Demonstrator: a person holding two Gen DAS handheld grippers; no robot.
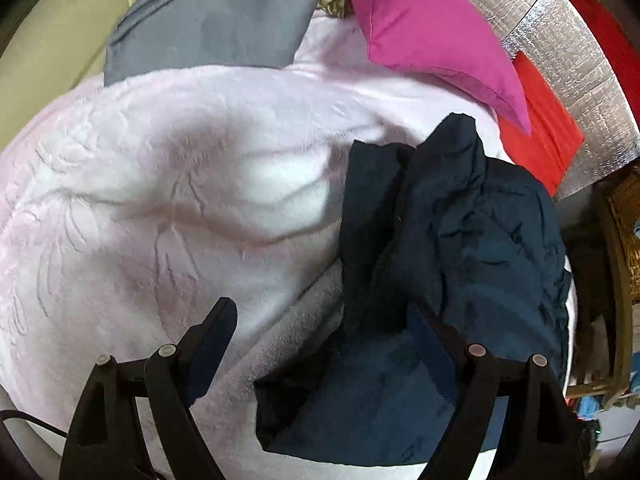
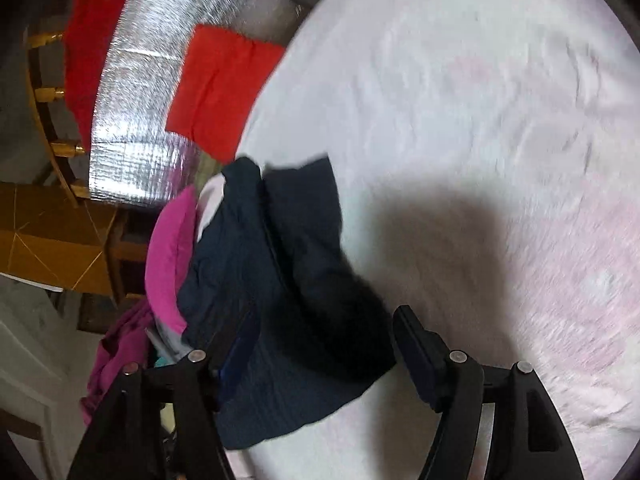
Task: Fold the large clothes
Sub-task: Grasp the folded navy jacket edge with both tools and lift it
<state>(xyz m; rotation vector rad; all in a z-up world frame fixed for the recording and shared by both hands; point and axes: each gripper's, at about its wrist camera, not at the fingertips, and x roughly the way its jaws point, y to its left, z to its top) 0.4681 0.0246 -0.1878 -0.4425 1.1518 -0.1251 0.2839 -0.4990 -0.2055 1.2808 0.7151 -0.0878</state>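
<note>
Left claw [image 1: 324, 320] jaws wide, pointing steeply down; right claw [image 2: 324, 332] jaws apart.

The right claw [image 2: 324, 344] has its jaws apart over a navy garment [image 2: 280, 280] that lies crumpled between them on a pale pink blanket [image 2: 480, 120]. Left of the claw lies magenta cloth [image 2: 168, 248]; ahead-left, red cloth [image 2: 220, 84] on silver foil [image 2: 136, 128].

no readable text, no labels, no brands, no numbers, no signs
</note>
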